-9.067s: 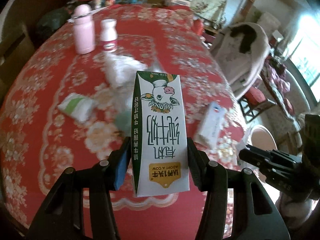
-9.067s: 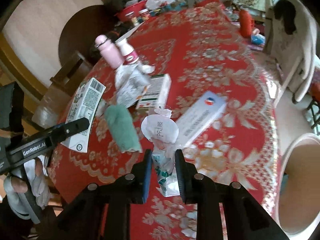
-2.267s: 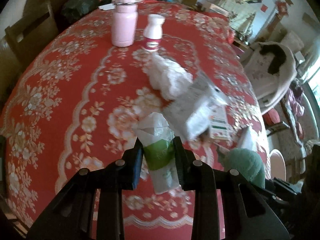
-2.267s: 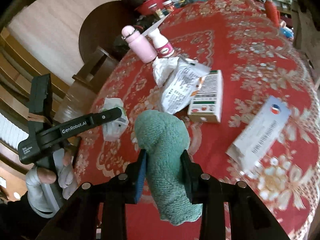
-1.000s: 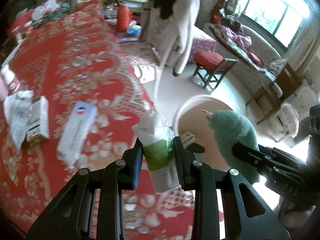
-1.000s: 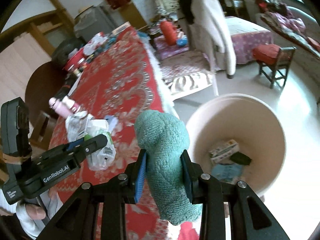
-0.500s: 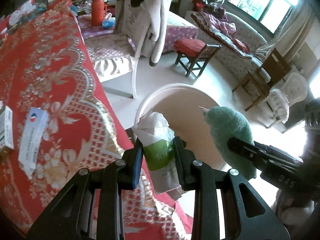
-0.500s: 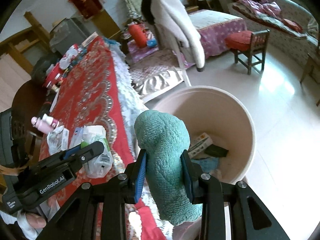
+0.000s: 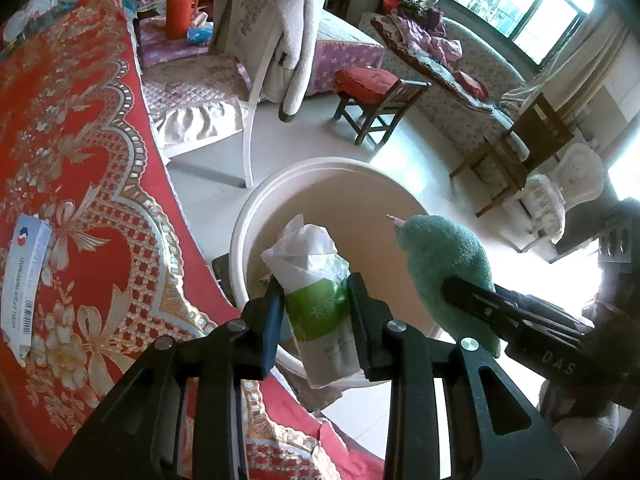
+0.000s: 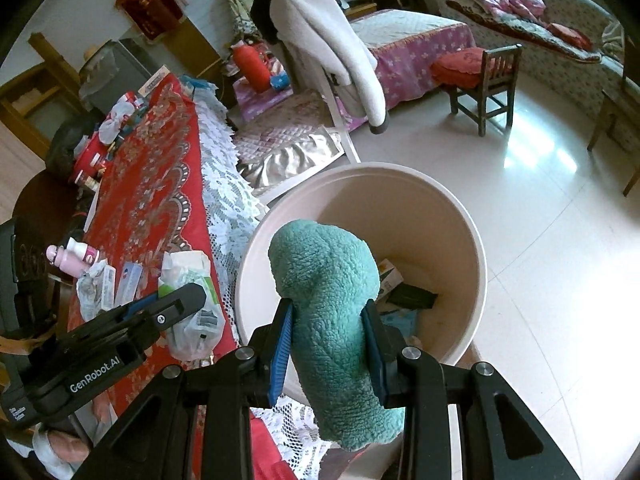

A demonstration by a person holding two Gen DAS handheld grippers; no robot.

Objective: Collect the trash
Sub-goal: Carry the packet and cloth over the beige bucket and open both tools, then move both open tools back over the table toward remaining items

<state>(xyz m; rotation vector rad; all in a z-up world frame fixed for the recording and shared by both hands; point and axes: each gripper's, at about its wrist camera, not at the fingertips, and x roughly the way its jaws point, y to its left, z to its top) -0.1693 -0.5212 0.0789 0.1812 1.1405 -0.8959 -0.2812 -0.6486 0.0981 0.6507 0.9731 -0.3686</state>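
Note:
My left gripper (image 9: 314, 312) is shut on a crumpled white and green tissue pack (image 9: 316, 300), held above the near rim of a round cream bin (image 9: 248, 216) on the floor. The same tissue pack (image 10: 192, 304) shows at the left in the right wrist view, still over the table's edge. My right gripper (image 10: 329, 336) is shut on a green fuzzy cloth (image 10: 332, 304), which hangs over the bin (image 10: 476, 240). That cloth (image 9: 444, 264) also appears at the right in the left wrist view. Inside the bin lie a small carton (image 10: 390, 276) and a dark wrapper (image 10: 412, 296).
The red flowered tablecloth (image 9: 60, 152) with a lace fringe (image 10: 228, 200) borders the bin. A white box (image 9: 24, 276), a pink bottle (image 10: 62, 260) and wrappers (image 10: 90, 288) remain on it. A white chair with a draped coat (image 10: 324, 40) and a wooden stool (image 10: 480, 80) stand beyond.
Both grippers have swung further from the table toward the bin and sunk lower. The bin looks larger and nearer in both views. Both grips are unchanged.

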